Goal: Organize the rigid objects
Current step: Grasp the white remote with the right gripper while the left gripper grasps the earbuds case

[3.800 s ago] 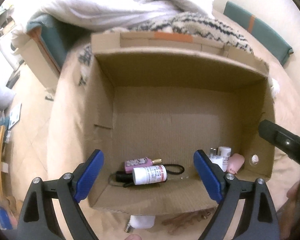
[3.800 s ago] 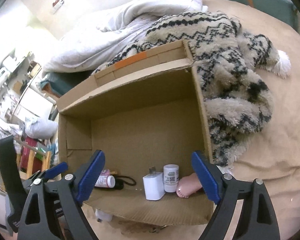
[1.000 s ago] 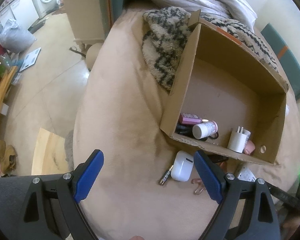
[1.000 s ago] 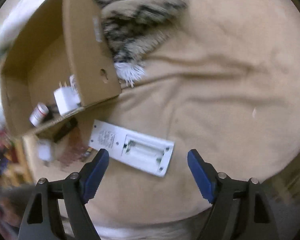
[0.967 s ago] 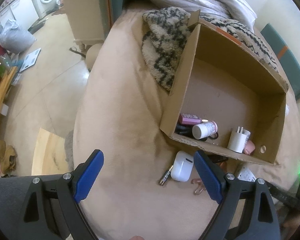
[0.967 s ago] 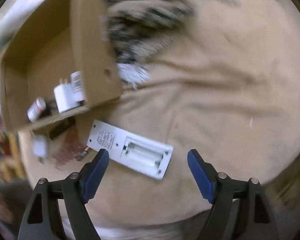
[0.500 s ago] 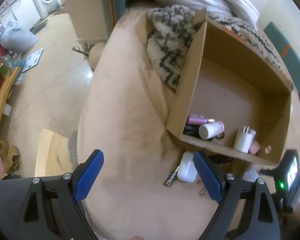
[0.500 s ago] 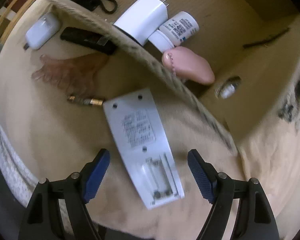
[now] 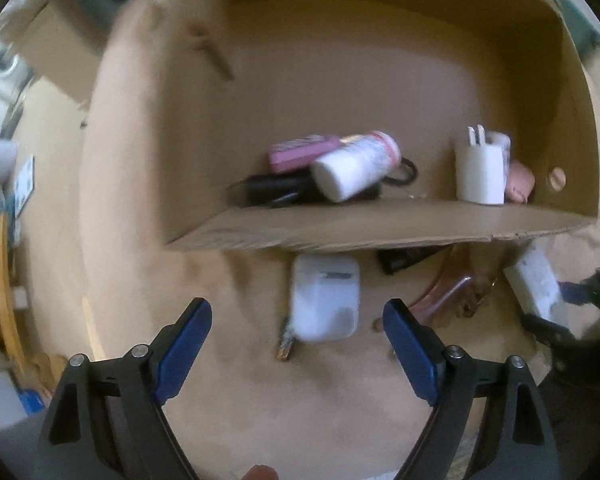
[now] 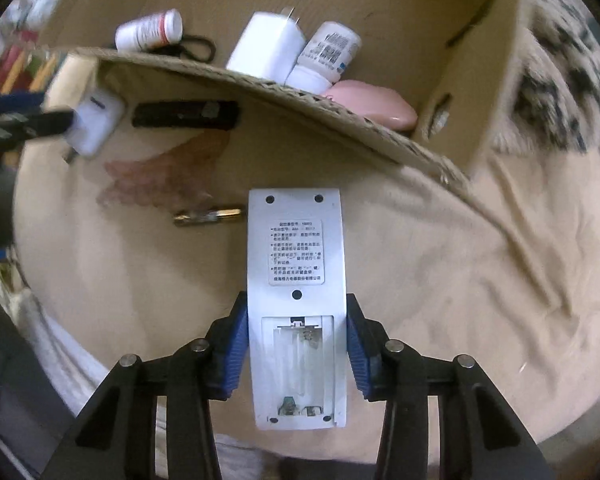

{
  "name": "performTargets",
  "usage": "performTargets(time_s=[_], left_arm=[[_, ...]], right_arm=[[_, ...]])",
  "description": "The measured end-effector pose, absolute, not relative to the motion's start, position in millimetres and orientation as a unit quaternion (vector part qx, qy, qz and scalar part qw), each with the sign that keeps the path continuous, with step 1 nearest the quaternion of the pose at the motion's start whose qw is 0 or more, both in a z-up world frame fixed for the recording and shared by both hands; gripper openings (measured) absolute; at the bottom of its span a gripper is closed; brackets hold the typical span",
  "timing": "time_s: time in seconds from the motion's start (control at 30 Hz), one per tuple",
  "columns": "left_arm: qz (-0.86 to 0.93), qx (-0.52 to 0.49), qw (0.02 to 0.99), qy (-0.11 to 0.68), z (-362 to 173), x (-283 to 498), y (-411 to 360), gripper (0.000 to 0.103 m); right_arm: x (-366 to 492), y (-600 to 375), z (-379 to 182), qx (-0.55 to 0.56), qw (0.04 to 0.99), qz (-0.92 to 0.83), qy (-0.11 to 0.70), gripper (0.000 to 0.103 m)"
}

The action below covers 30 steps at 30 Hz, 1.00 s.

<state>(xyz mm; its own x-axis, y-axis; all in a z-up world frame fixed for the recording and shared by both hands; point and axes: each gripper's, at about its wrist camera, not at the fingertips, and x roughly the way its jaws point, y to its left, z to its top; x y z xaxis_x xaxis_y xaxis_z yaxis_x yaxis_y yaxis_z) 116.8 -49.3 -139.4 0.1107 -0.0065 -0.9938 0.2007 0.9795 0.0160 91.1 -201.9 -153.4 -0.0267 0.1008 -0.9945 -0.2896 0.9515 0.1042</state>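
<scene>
My right gripper point(image 10: 296, 344) is shut on a white remote point(image 10: 296, 280) that lies back side up on the beige bed, battery bay open and empty. My left gripper point(image 9: 298, 328) is open, just short of a white earbud case point(image 9: 325, 298) in front of the cardboard box point(image 9: 340, 236). The case also shows in the right wrist view point(image 10: 96, 122). Inside the box lie a white pill bottle point(image 9: 358, 170), a pink item point(image 9: 300, 152), a white charger point(image 9: 480, 172) and a pink object point(image 10: 372, 108).
A battery point(image 10: 208, 216), a translucent pink hair clip point(image 10: 160, 176) and a black stick point(image 10: 186, 114) lie on the bed in front of the box. A patterned fuzzy blanket point(image 10: 560, 60) lies right of the box. The bed edge is close below both grippers.
My right gripper has turned in line with the remote and shut on it. My left gripper has moved down and in toward the earbud case and the box front.
</scene>
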Motion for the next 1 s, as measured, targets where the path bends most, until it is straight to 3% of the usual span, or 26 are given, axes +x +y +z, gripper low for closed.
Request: performTargets(time_s=[0.27,0.4,0.43,0.47,0.8,1.0], left_arm=[[-0.083,0.1,0.729,0.672,-160.8,123.6,-72.7,0.075],[-0.077,0.114,0.724,0.676,-170.7,125.9,-76.0,0.054],[-0.077,0.112,0.723,0.678,-172.5,126.3,-74.9,0.043],[-0.076,0.108,0.724,0.677,-173.3,126.3,-71.1,0.038],[-0.079,0.067,0.729,0.676,-153.8,106.6,-44.3,0.038],[-0.085,0.03,0.74,0.667,-121.7,83.8,-24.6,0.038]], right_arm=[[59.8,-211.6,-116.1,0.051,0.742,0.152,0.651,0.045],[44.8,-226.4,-117.0,0.063,0.749,0.146,0.644,0.045],[45.3,-227.0,-118.2,0.066,0.749,0.143,0.644,0.045],[44.2,-227.4,-118.4,0.068,0.749,0.141,0.644,0.045],[34.0,-216.6,-113.3,0.076,0.753,0.147,0.636,0.045],[20.6,-227.8,-79.8,0.11,0.774,0.169,0.601,0.046]])
